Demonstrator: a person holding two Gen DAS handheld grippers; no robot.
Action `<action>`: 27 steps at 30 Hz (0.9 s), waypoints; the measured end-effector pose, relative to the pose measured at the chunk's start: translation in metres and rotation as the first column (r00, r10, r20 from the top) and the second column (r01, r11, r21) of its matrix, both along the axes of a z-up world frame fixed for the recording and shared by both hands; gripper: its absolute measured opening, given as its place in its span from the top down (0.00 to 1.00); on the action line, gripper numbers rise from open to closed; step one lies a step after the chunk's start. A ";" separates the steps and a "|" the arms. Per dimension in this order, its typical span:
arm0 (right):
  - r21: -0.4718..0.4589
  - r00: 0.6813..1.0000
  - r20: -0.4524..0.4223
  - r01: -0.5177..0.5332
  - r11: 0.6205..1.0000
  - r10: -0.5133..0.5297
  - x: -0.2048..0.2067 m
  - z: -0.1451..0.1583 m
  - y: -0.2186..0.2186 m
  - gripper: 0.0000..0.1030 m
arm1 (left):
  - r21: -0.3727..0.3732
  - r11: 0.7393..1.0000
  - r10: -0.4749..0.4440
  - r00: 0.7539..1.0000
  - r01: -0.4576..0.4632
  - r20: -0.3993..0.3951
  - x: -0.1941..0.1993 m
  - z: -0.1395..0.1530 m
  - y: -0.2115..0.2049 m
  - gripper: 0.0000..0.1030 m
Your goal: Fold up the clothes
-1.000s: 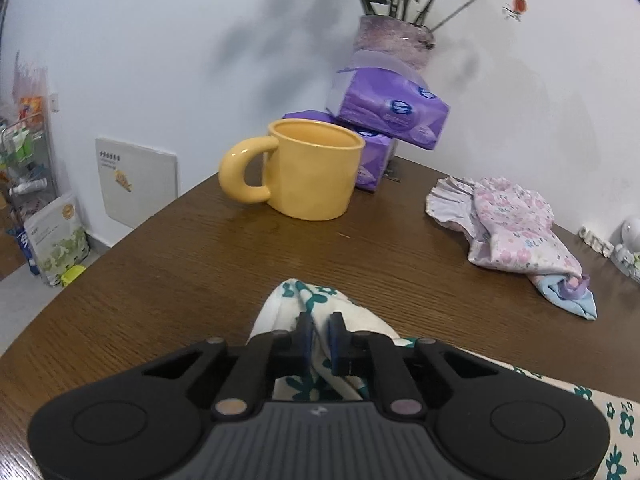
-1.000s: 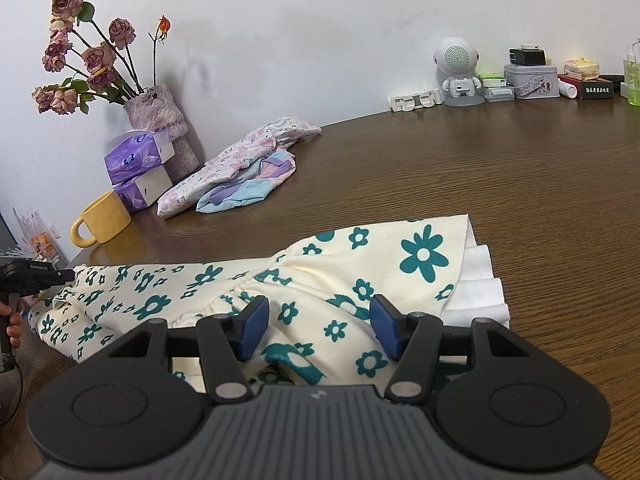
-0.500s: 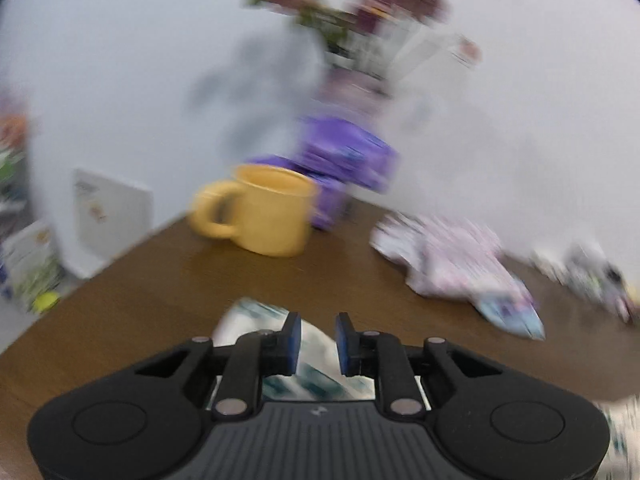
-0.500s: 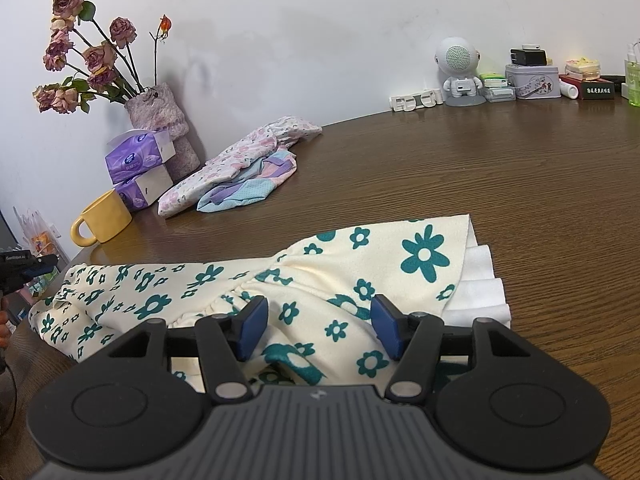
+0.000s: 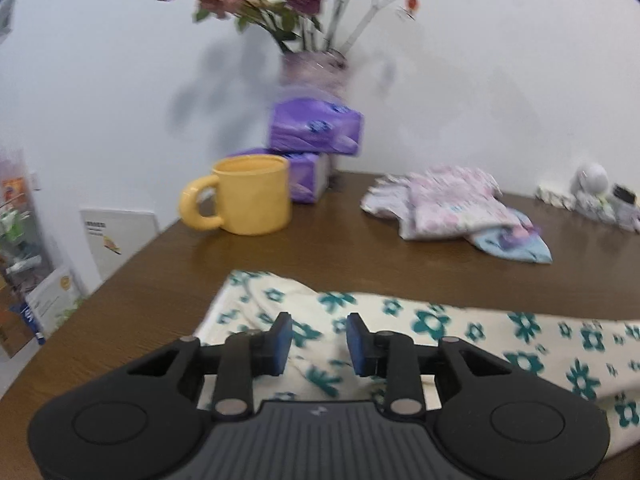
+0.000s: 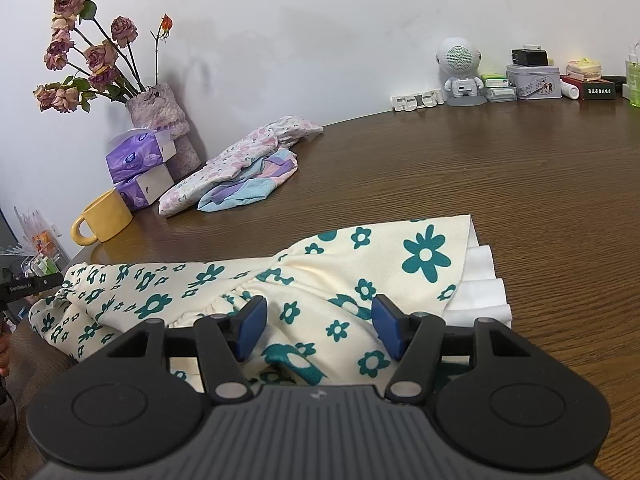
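Left gripper [image 5: 316, 344] hangs over the floral garment [image 5: 440, 328] near the table's [image 5: 360, 264] left edge, fingers apart — gripping nothing; right gripper [image 6: 316, 330] likewise spread above it.

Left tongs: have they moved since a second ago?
Yes. The left tongs let go of the cream teal-flowered garment, opened and pulled back from the yellow ceramic mug.

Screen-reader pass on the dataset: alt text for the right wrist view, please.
The right gripper hangs open over a cream garment with teal flowers spread on a brown wooden table. Behind it lie a crumpled pink and blue floral garment, a yellow ceramic mug, stacked purple tissue packs and a vase of dried roses.
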State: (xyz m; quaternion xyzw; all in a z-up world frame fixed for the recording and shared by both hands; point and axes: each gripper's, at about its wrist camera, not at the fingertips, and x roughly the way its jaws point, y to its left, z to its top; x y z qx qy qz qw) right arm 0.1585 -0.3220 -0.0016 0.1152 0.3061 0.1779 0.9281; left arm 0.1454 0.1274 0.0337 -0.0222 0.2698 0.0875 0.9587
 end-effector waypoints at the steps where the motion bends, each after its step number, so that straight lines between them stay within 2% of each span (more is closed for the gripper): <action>1: 0.000 1.000 0.000 0.000 1.000 0.000 0.000 0.000 0.000 0.42 | 0.021 1.000 -0.007 1.000 0.007 -0.011 0.003 -0.002 -0.003 0.73; 6: 0.000 1.000 0.000 -0.001 1.000 0.001 0.000 0.000 0.001 0.42 | 0.095 0.995 -0.002 1.000 0.005 -0.029 0.009 -0.007 -0.013 0.74; 11: -0.003 1.000 0.000 -0.005 1.000 0.005 0.000 0.000 0.001 0.41 | 0.164 0.986 -0.020 1.000 0.016 0.017 0.005 -0.004 -0.021 0.74; 14: -0.004 1.000 0.000 -0.007 1.000 0.007 0.000 0.000 0.001 0.40 | 0.202 0.979 -0.035 0.999 0.037 -0.014 0.011 -0.008 -0.026 0.74; 18: -0.004 1.000 0.000 -0.007 1.000 0.007 0.001 0.000 0.001 0.40 | 0.169 0.986 -0.003 0.999 0.011 -0.052 0.017 -0.014 -0.017 0.75; 22: -0.005 1.000 0.001 -0.007 1.000 0.007 0.000 0.001 0.000 0.40 | 0.143 0.990 0.005 0.998 0.004 -0.065 0.018 -0.015 -0.011 0.85; 27: -0.007 1.000 0.001 -0.007 1.000 0.007 0.000 0.001 0.001 0.40 | 0.172 0.985 0.002 0.999 0.007 -0.050 0.016 -0.014 -0.015 0.88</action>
